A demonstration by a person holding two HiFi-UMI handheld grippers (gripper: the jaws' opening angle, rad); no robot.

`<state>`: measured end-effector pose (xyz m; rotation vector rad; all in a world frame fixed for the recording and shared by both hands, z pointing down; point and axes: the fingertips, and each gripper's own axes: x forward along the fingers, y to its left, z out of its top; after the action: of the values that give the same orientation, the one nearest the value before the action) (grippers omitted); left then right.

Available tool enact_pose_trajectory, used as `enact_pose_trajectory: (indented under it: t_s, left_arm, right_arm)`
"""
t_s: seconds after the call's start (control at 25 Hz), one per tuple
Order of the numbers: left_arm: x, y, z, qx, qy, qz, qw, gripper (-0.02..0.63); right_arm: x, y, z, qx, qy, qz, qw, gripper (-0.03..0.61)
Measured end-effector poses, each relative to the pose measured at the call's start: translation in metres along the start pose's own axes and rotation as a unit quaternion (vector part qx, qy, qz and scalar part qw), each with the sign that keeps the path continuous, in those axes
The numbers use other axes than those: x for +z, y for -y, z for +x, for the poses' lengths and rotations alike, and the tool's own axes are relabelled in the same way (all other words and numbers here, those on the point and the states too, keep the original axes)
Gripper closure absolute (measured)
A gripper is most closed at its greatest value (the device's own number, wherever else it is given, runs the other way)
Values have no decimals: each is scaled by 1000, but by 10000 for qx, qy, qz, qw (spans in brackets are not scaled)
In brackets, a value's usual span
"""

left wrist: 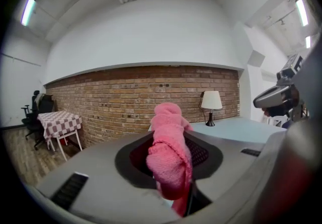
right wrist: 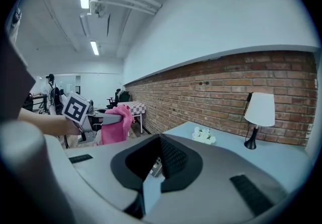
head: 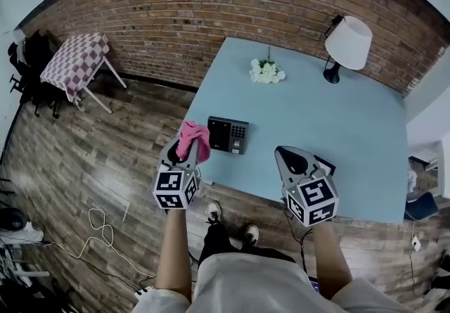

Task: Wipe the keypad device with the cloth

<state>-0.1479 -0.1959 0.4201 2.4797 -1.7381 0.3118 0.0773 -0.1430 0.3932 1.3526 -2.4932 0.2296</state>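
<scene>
Far as I could judge, the actual wiping hadn't started yet. My left gripper (head: 188, 153) was clamped down on the pink cloth (head: 193, 137), which stuck out of the jaws in a bunch, so the grab part was done. The keypad device (head: 228, 134) lay flat on the blue table (head: 351, 129), just ahead and to the right of that gripper's tip. I couldn't tell if the cloth touched it, though it looked held above. My right gripper (head: 295, 160) had nothing in it, jaws only a sliver apart, hovering over the table's near edge with the device off to its left. All the rubbing was left to do.
</scene>
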Motion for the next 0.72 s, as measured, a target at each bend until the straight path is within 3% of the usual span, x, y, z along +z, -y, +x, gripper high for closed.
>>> enact_pose_trajectory:
  t_s: [0.16, 0.72]
  left_arm:
    - [-25, -20, 32, 110, -144, -325, 9993, 486]
    - [-116, -47, 123, 29, -895, -572, 9943, 485]
  right_arm:
    - [-5, 7, 19, -107, -116, 66, 9999, 565]
    - [-32, 16, 56, -430, -526, 316, 9972, 564]
